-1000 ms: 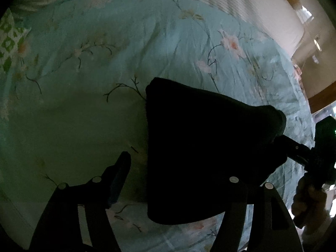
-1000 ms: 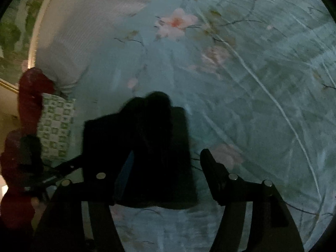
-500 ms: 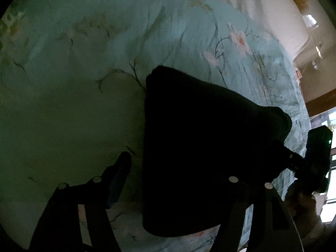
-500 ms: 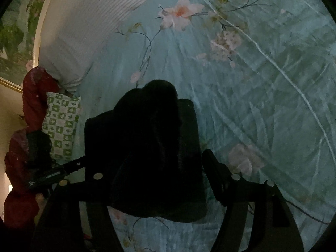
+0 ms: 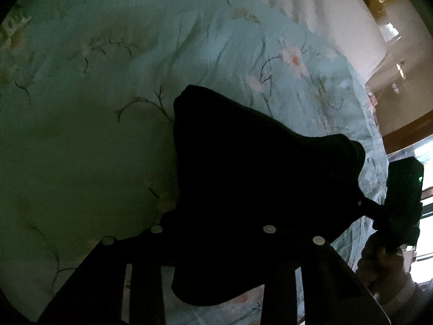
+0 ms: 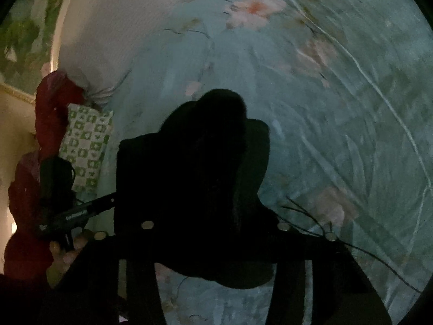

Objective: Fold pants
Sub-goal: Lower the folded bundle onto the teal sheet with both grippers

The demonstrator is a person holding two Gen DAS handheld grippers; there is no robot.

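Note:
The black pants (image 5: pixel 243 178) are a folded dark bundle lifted above a light blue floral bedspread (image 5: pixel 94 94). My left gripper (image 5: pixel 213 227) is shut on the near edge of the pants; its fingertips are buried in the cloth. In the right wrist view the pants (image 6: pixel 194 178) fill the middle, and my right gripper (image 6: pixel 213 224) is shut on their near edge. Each view shows the other gripper holding the far side: the right one in the left wrist view (image 5: pixel 400 205), the left one in the right wrist view (image 6: pixel 67 211).
A white striped pillow (image 6: pixel 121 27) lies at the head of the bed. A green-and-white patterned cushion (image 6: pixel 86 146) and a red garment (image 6: pixel 51 113) sit at the bed's left edge. A wooden bed frame and a bright window (image 5: pixel 406 135) lie to the right.
Both grippers have closed on the pants; their fingers stood apart before. The bundle has been raised off the bedspread and sits closer to both cameras.

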